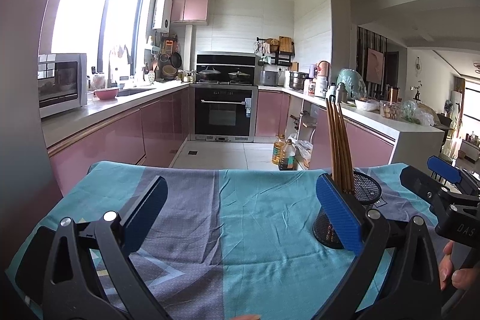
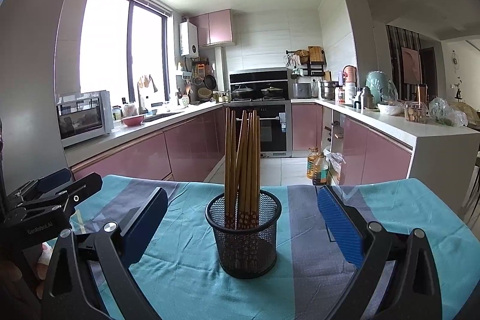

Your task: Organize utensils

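Jaws of the right gripper (image 2: 243, 218) stand wide apart and hold nothing; its two blue pads flank the mesh holder (image 2: 243, 242) without touching it. The black wire holder stands upright on the tablecloth (image 2: 390, 209), roughly midway between the cloth's left and right edges in the right wrist view and set back from the far edge. Chopsticks (image 2: 243, 161), a bundle of brown wooden sticks with patterned lower ends, stand inside the holder, leaning slightly against one another, their tips rising well above its rim.

The left gripper (image 1: 240, 209) is likewise spread wide and grasps nothing; only bare cloth lies between its pads. In the left wrist view the holder (image 1: 364, 191) sits just behind the right-hand pad, partly hidden by it, toward the far right part of the table. The right gripper's body (image 1: 450, 194) appears at the right edge of that view, with fingers of a hand (image 1: 453, 269) below it.

The tablecloth is teal with grey-purple bands and is creased. Beyond the far edge lies a kitchen with pink cabinets (image 2: 192, 146), an oven (image 2: 270, 128) and oil bottles (image 2: 318, 167) on the floor.
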